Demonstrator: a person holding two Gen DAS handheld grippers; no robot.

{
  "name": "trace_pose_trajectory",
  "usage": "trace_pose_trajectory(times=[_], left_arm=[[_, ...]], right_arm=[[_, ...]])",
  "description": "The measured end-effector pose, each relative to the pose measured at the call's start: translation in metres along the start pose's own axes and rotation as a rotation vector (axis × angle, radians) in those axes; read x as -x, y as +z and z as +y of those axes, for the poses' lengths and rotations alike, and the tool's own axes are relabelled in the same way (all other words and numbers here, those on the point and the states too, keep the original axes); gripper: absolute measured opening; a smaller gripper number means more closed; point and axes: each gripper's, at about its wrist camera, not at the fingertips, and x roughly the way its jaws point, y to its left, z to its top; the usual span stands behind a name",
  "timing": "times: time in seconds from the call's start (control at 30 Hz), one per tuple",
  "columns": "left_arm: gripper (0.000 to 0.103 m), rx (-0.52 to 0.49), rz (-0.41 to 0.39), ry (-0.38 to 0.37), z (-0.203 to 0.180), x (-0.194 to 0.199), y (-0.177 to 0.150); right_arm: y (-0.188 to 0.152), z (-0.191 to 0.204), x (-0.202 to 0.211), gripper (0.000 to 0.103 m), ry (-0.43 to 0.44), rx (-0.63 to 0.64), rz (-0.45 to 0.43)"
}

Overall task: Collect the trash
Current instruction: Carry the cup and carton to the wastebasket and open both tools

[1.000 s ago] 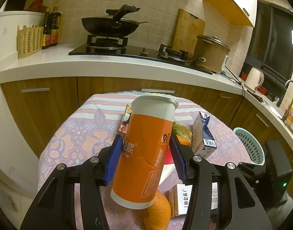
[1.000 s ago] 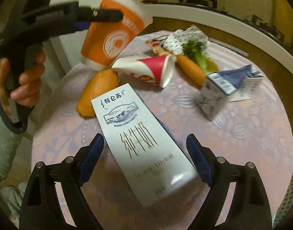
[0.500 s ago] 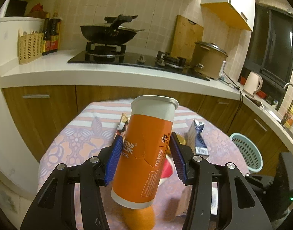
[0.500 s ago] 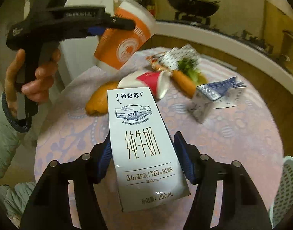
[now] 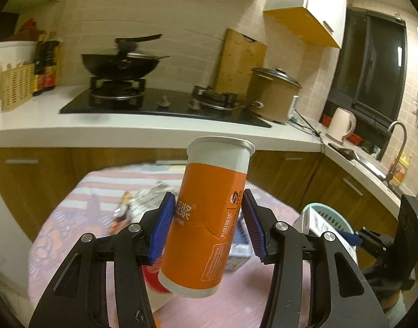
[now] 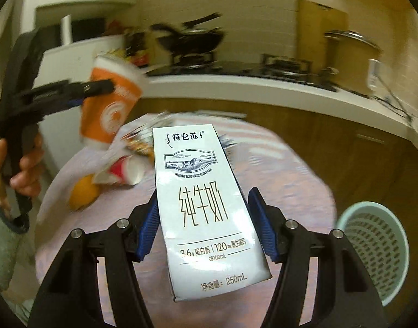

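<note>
My left gripper (image 5: pixel 206 227) is shut on a tall orange and white cup (image 5: pixel 209 218) and holds it upright above the round table (image 5: pixel 72 218); the cup also shows in the right wrist view (image 6: pixel 110 104). My right gripper (image 6: pixel 203 224) is shut on a white milk carton (image 6: pixel 203 205), lifted off the table. A pale green mesh basket (image 6: pixel 378 251) stands right of the table and also shows in the left wrist view (image 5: pixel 332 218). A red and white paper cup (image 6: pixel 121 172), an orange (image 6: pixel 83 194) and a crumpled wrapper (image 5: pixel 146 199) lie on the table.
A small blue carton (image 5: pixel 240 248) stands on the table behind the orange cup. The kitchen counter (image 5: pixel 127 125) with a stove, wok and pot runs behind the table. Wooden cabinets (image 5: pixel 31 175) sit below it.
My right gripper shut on the milk carton and lifted it off the table. Both grippers rose and swung right toward the basket side. The left gripper kept its hold on the orange cup.
</note>
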Motion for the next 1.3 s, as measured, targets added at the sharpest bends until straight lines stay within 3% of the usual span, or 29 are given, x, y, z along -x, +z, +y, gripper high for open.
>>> trace_pose_trajectory(times=[0.4, 0.63, 0.9, 1.13, 1.3], left_arm=[[0.048, -0.046, 0.092, -0.158, -0.105, -0.089, 0.014], [0.048, -0.104, 0.181, -0.256, -0.184, -0.149, 0.000], [0.048, -0.106, 0.339, -0.351, -0.254, -0.228, -0.041], [0.049, -0.137, 0.462, -0.370, -0.291, -0.283, -0.079], [0.051, -0.161, 0.508, -0.365, -0.305, -0.301, -0.096]], right_arm=[[-0.014, -0.118, 0.032, 0.059, -0.225, -0.168, -0.055], [-0.040, -0.190, 0.036, 0.059, -0.334, -0.303, -0.023], [-0.082, -0.242, 0.016, 0.059, -0.497, -0.399, 0.087], [-0.123, -0.281, -0.015, 0.059, -0.518, -0.562, 0.238], [-0.146, -0.299, -0.024, 0.060, -0.523, -0.653, 0.315]])
